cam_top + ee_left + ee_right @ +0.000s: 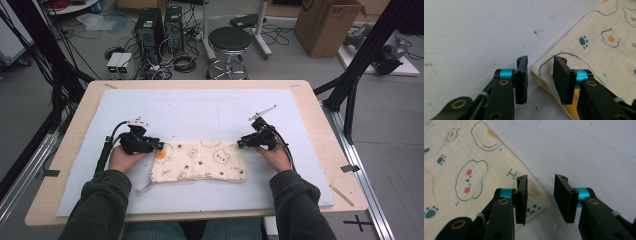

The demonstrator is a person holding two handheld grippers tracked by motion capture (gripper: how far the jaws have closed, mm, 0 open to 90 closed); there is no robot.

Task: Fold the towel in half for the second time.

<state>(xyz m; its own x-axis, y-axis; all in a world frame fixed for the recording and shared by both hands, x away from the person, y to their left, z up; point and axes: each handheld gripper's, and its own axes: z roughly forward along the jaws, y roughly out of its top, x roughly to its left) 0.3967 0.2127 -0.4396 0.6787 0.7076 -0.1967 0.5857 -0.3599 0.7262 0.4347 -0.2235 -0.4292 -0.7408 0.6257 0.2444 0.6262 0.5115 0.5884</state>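
A cream cloth [200, 161] printed with cartoon animals, eggs and paw marks lies folded on the white mat, near the table's front. My left gripper [159, 146] is at the cloth's far left corner. In the left gripper view the jaws [540, 61] stand apart, and the cloth's corner [599, 50] lies between them without being pressed. My right gripper [241, 143] is at the far right corner. In the right gripper view its jaws [541, 178] also show a gap, with the cloth's edge [461, 170] under the left jaw and bare mat under the right one.
A white mat [200, 107] covers most of the wooden table [75, 150]. A thin wooden stick [341, 195] lies near the table's right front corner. Beyond the far edge stand a black stool [229, 40], computer towers [150, 27] and a cardboard box [325, 25].
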